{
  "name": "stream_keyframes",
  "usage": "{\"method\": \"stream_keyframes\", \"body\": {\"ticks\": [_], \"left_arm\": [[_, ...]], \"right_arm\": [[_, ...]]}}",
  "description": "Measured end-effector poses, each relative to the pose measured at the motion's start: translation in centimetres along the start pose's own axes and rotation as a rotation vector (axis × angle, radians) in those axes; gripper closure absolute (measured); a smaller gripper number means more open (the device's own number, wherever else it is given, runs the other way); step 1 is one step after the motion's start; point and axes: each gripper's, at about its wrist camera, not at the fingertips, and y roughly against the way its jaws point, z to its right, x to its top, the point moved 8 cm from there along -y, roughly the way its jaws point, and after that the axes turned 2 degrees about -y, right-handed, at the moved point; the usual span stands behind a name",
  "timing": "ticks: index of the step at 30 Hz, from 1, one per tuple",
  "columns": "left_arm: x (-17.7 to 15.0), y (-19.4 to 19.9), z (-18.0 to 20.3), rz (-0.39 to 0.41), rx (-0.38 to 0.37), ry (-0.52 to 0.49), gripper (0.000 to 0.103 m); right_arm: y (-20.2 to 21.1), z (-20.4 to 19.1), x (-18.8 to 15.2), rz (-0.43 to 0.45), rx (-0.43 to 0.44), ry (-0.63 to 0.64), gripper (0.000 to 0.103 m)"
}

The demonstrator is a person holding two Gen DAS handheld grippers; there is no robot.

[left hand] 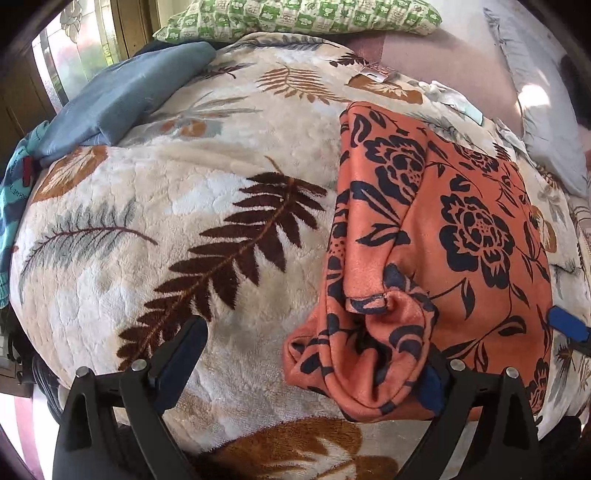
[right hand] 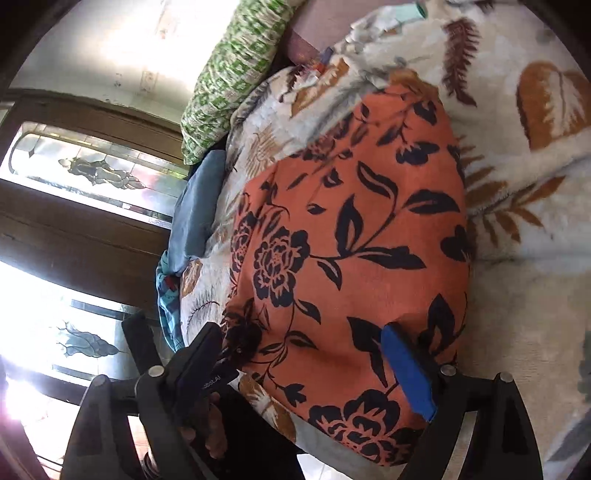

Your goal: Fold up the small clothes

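Observation:
An orange garment with dark navy flowers (left hand: 461, 221) lies partly folded on the cream leaf-print blanket (left hand: 184, 192), one layer turned over along its left side. Its near corner is bunched and drapes over the right finger of my left gripper (left hand: 310, 343), whose jaws stand wide open; the left finger (left hand: 181, 354) rests over bare blanket. In the right wrist view the same garment (right hand: 351, 229) fills the middle. My right gripper (right hand: 301, 330) hovers over its near edge, open, with its blue pad (right hand: 406, 369) above the cloth. That pad (left hand: 567, 325) also shows at the garment's right edge.
A folded grey-blue cloth (left hand: 122, 99) and a teal garment (left hand: 14, 192) lie at the blanket's left edge. A green checked pillow (left hand: 295, 18) sits at the far end. Wood-framed glass panels (right hand: 74, 221) stand beside the bed. A hand (right hand: 210, 424) shows under the right gripper.

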Motion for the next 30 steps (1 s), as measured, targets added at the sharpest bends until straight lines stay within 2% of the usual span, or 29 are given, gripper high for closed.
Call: {"method": "stream_keyframes", "body": {"ticks": [3, 6, 7, 11, 14, 17, 19, 22, 24, 26, 28, 30], "left_arm": [[-0.1, -0.1, -0.1, 0.0, -0.011, 0.009, 0.004], [-0.2, -0.5, -0.1, -0.016, -0.025, 0.023, 0.004], [-0.2, -0.4, -0.1, -0.011, -0.02, 0.017, 0.004], [-0.2, -0.4, 0.0, -0.011, -0.023, 0.015, 0.004], [-0.2, -0.5, 0.0, -0.008, -0.025, 0.018, 0.004], [-0.3, -0.5, 0.0, -0.016, -0.029, 0.017, 0.004], [-0.2, -0.3, -0.1, -0.01, -0.033, 0.013, 0.004], [0.1, 0.0, -0.4, -0.026, -0.055, 0.04, 0.004], [0.7, 0.9, -0.7, -0.004, -0.073, 0.06, 0.004], [1.9, 1.7, -0.5, 0.022, -0.102, 0.06, 0.004], [3.4, 2.2, -0.4, 0.049, -0.119, 0.048, 0.004], [4.8, 2.0, -0.2, 0.058, -0.145, 0.042, 0.004]], "right_arm": [[0.6, -1.6, -0.9, -0.022, 0.052, 0.061, 0.013], [-2.3, 1.7, -2.6, -0.104, -0.016, 0.015, 0.013], [-2.5, 2.1, -2.6, -0.091, -0.002, -0.006, 0.013], [-0.9, -0.1, -2.1, -0.056, -0.032, 0.042, 0.013], [-0.7, -1.3, -2.7, -0.064, 0.021, 0.071, 0.013], [-3.2, 1.5, -3.9, -0.131, -0.043, 0.037, 0.013], [-2.7, 1.2, -3.6, -0.105, -0.012, 0.015, 0.013], [-1.0, -0.1, -2.6, -0.064, -0.02, 0.058, 0.013], [0.6, -0.1, -1.6, -0.018, -0.014, 0.068, 0.013], [2.3, 1.1, -0.4, 0.033, -0.015, 0.041, 0.013], [3.5, 3.1, 1.0, 0.082, -0.052, -0.009, 0.013], [4.2, 5.0, 2.1, 0.103, -0.042, -0.068, 0.012]]}}
